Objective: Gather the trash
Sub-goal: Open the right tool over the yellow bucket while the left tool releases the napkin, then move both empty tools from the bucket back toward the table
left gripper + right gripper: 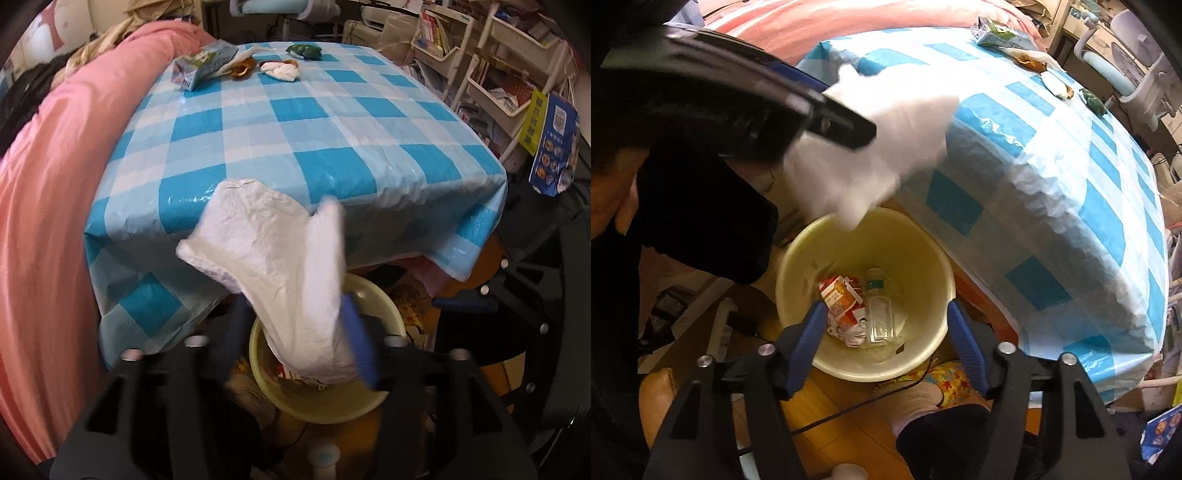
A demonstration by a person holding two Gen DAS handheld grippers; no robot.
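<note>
A white plastic bag [280, 266] hangs crumpled and blurred between the blue fingers of my left gripper [291, 299], whose jaws stand apart, open, over a pale yellow bin [321, 410]. In the right wrist view the same bag [894, 147] dangles beside one of the left gripper's fingers [846, 127], above the bin [923, 258]. My right gripper [886, 306] is open over the bin with nothing between its pads. Inside lie a crushed orange carton [842, 306] and a clear bottle [881, 314]. On the far end of the checked table [314, 140] are a carton [205, 64], a brown wrapper [242, 70], a white tissue [282, 70] and a green wrapper [304, 51].
A pink quilt [55, 184] runs along the table's left side. Shelves of books [509, 74] and a blue paper bag [554, 147] stand to the right. A black cable [849, 410] crosses the wooden floor beside the bin. A person's hand [613, 199] shows at the left.
</note>
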